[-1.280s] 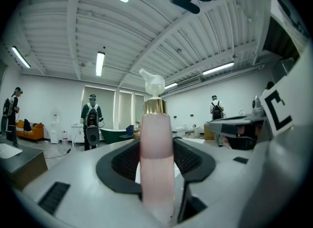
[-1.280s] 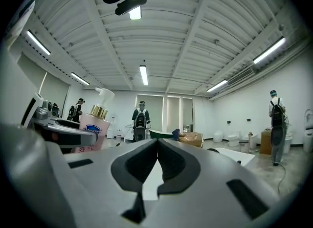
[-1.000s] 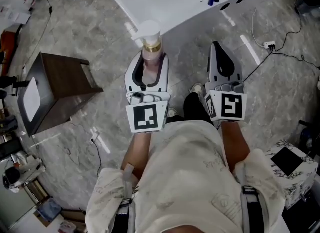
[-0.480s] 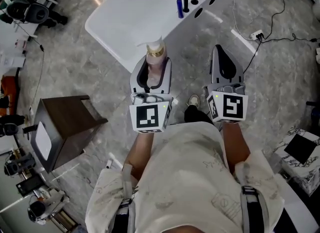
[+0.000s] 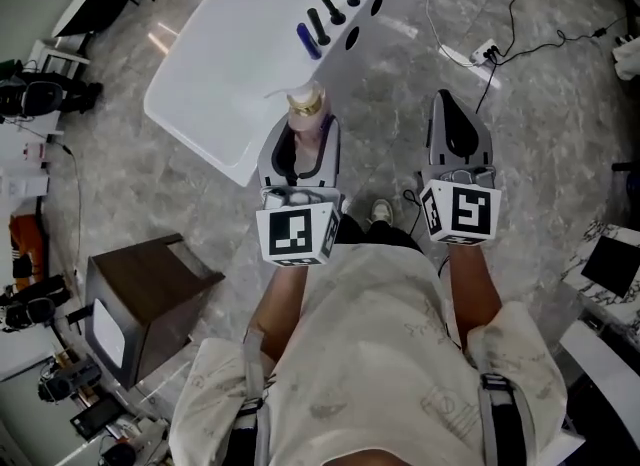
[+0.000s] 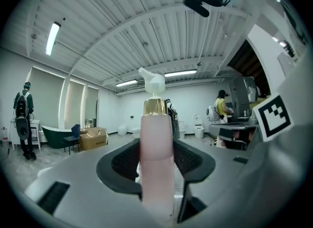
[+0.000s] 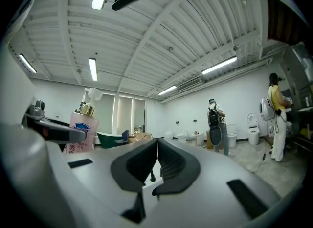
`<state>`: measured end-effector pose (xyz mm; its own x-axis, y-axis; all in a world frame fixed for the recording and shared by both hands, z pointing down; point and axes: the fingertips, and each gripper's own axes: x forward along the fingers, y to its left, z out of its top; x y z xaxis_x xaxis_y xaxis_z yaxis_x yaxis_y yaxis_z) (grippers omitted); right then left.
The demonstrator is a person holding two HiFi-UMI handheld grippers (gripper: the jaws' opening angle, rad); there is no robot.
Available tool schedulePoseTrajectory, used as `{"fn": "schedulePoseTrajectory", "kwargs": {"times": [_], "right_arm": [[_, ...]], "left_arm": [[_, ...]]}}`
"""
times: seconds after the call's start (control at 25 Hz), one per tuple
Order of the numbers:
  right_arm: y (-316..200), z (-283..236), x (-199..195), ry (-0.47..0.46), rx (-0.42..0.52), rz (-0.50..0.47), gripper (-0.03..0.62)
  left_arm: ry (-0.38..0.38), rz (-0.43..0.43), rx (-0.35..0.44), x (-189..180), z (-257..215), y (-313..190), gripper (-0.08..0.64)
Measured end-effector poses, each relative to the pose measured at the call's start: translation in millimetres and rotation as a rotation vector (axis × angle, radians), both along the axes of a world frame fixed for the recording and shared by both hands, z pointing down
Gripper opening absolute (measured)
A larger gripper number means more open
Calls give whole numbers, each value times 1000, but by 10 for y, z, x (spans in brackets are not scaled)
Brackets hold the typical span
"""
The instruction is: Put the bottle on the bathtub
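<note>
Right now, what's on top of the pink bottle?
A gold collar and a white pump top the bottle. The left hand-held gripper hides its base.

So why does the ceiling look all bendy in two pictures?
Left gripper view: the wide lens curves the ceiling, and the close pink bottle looks soft. Right gripper view: same curving, dark rounded corners. Head view: straighter lines, the white bathtub looks very bright.

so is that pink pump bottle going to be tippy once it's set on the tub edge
Probably somewhat tippy: the bottle is tall and narrow with a pump head on top. It seems stiff: the left gripper clamps it with no visible dent. The bathtub rim looks glossy, so it might slide.
</note>
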<state>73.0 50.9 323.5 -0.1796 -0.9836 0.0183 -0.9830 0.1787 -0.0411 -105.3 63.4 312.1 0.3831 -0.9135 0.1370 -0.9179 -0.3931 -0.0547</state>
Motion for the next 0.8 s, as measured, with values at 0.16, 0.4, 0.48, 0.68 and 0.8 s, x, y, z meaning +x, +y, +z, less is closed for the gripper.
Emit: {"fn": "schedulePoseTrajectory", "kwargs": {"times": [0.16,0.4,0.48,0.68,0.8], "right_arm": [[-88,90,167,8,-32,48,-11],[-344,173,291,39,-60,102,-11],[-484,187,321,52,-72,118,-11],[-985,73,293,71,-65,144,-11],[-1299,-36,268,80,-51,155,-11]], "left_arm": [[8,44,-17,144,74,-193,210],[29,98,-12,329,213,-601,210],[43,131,-10,412,227,-774,210],[56,176,0,450,187,-1322,209],[40,182,18,398,140,-1669,209]]}}
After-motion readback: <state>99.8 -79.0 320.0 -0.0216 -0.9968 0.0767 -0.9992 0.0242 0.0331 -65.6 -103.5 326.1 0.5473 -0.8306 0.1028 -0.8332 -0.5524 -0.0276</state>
